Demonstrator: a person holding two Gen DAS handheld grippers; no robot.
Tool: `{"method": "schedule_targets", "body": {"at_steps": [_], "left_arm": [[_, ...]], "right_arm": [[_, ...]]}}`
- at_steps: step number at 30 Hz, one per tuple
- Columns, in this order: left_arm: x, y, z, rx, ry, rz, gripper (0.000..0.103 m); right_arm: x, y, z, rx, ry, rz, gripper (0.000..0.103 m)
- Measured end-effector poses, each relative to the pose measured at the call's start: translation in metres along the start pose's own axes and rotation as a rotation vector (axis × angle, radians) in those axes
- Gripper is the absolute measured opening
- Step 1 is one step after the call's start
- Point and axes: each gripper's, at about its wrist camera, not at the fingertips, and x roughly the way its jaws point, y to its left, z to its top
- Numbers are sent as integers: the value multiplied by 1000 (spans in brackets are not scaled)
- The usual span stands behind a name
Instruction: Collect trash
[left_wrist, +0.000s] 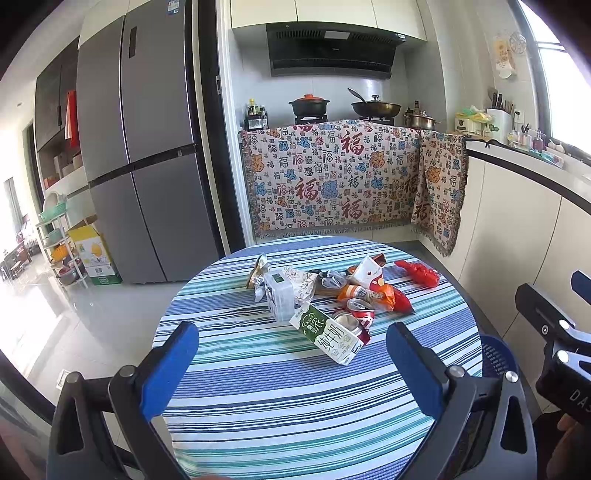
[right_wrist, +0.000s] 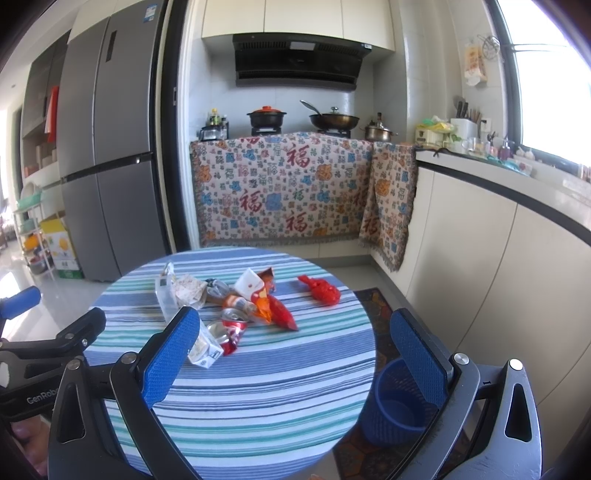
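A pile of trash lies on the round striped table (left_wrist: 295, 406): a green-and-white milk carton (left_wrist: 327, 334), crushed red cans (left_wrist: 360, 314), an orange snack wrapper (left_wrist: 373, 293), a clear plastic box (left_wrist: 279, 295) and a crumpled red bag (left_wrist: 417, 272). My left gripper (left_wrist: 291, 354) hovers open just short of the carton, nothing between its blue pads. My right gripper (right_wrist: 293, 347) is open too, above the table's near right side, with the cans (right_wrist: 231, 326) and red bag (right_wrist: 321, 290) ahead. A blue mesh bin (right_wrist: 397, 406) stands on the floor at the table's right.
A grey fridge (left_wrist: 136, 147) stands back left, a cloth-draped stove counter (left_wrist: 332, 173) with pots behind the table, and white cabinets (right_wrist: 480, 266) along the right. A patterned mat (right_wrist: 373, 306) lies on the floor under the bin. A shelf rack and yellow box (left_wrist: 94, 254) sit far left.
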Motion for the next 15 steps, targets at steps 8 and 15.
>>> {"method": "schedule_targets", "body": {"at_steps": [8,15], "left_arm": [[0,0,0,-1,0,2,103],[3,1,-7,-3,9,8,103]], "right_arm": [[0,0,0,-1,-1,-1,103],[-2,-4,-1,-1,-7,-4,103]]}}
